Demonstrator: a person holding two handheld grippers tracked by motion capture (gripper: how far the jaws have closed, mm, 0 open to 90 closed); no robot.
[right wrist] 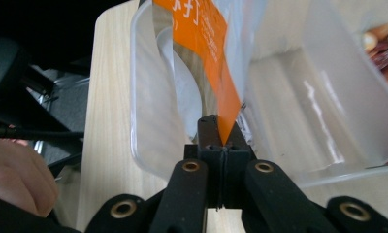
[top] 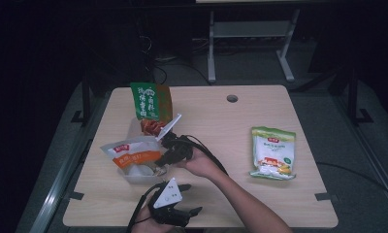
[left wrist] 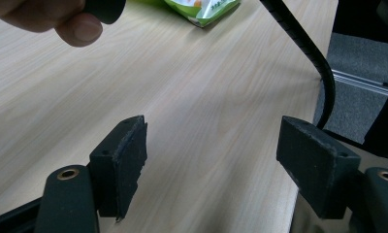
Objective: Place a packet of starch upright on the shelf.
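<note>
Cataloguing from afar: pale wood-grain bench [top: 216,126]; clear plastic bin [right wrist: 328,97] at nine o'clock, glossy, rounded. Green upright pouch [top: 146,101] stands in it, so I judge packing partly done. Green-white sachet [top: 273,153] lies at three o'clock, unpacked. My right gripper [right wrist: 221,141], fingers clamped on the orange-white pouch [right wrist: 214,43], lowers it binward. Left gripper [left wrist: 211,155] at six o'clock: fingers wide apart, empty.

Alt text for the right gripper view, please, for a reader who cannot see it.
The right gripper has its black fingers shut on the corner of an orange and white snack bag, holding it over a clear plastic bin on a light wooden table. A hand shows at the lower left.
</note>
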